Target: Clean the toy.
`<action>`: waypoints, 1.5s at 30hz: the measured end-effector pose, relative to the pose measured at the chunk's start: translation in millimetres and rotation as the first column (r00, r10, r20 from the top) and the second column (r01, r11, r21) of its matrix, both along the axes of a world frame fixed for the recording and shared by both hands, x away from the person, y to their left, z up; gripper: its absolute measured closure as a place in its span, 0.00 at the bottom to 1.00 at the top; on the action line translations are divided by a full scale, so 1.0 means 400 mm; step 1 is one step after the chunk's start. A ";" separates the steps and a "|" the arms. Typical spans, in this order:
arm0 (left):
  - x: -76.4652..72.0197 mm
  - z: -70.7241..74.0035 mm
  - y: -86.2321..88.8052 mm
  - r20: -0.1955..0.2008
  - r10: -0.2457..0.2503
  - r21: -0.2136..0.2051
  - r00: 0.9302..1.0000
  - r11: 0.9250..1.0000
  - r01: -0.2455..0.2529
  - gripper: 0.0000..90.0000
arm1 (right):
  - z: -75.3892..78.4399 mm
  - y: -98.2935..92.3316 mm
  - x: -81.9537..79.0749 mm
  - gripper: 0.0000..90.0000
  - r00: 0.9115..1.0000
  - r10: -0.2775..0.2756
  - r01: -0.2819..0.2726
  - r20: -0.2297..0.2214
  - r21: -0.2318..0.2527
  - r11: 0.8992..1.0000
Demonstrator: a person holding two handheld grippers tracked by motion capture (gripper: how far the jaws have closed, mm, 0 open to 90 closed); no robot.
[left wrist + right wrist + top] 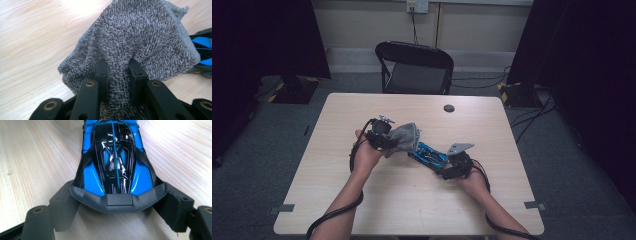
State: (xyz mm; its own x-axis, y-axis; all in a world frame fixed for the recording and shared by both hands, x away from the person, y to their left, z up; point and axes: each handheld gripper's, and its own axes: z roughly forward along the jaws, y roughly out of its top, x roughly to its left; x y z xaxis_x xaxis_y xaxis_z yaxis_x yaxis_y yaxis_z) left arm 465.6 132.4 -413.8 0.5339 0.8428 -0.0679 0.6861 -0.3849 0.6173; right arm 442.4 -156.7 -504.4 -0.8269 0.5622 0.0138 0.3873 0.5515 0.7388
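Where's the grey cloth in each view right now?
High view: grey cloth left of centre, pinched by the left claw.
Left gripper view: centre, bunched between the jaws.
Right gripper view: not in it.
Shared landmark: blue toy car, at the left gripper view's right edge.

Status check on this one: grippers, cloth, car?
Left gripper shut on grey cloth. Right gripper clamps blue toy car on table. Nothing in the way.
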 end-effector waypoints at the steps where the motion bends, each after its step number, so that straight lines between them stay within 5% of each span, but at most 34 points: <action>1: -0.002 0.002 -0.006 -0.002 -0.005 -0.004 1.000 1.000 0.005 0.82 | 0.000 0.000 0.000 0.27 1.000 0.000 0.000 0.000 0.000 1.000; 18: -0.026 0.009 -0.108 0.014 -0.100 -0.050 0.995 0.994 0.101 0.82 | 0.000 0.000 0.000 0.27 1.000 0.000 0.000 0.000 0.000 1.000; 45: -0.051 -0.032 -0.265 -0.010 -0.218 -0.016 0.976 0.976 0.218 0.82 | 0.000 0.000 0.000 0.27 1.000 0.000 0.000 0.000 0.000 1.000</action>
State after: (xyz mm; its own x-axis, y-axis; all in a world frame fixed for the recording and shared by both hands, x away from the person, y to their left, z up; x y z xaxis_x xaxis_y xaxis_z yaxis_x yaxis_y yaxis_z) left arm 445.4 26.5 -426.6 0.7040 0.7049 -0.0872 0.5941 -0.5170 0.6163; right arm 442.4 -156.8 -504.5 -0.8268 0.5623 0.0133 0.3870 0.5517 0.7388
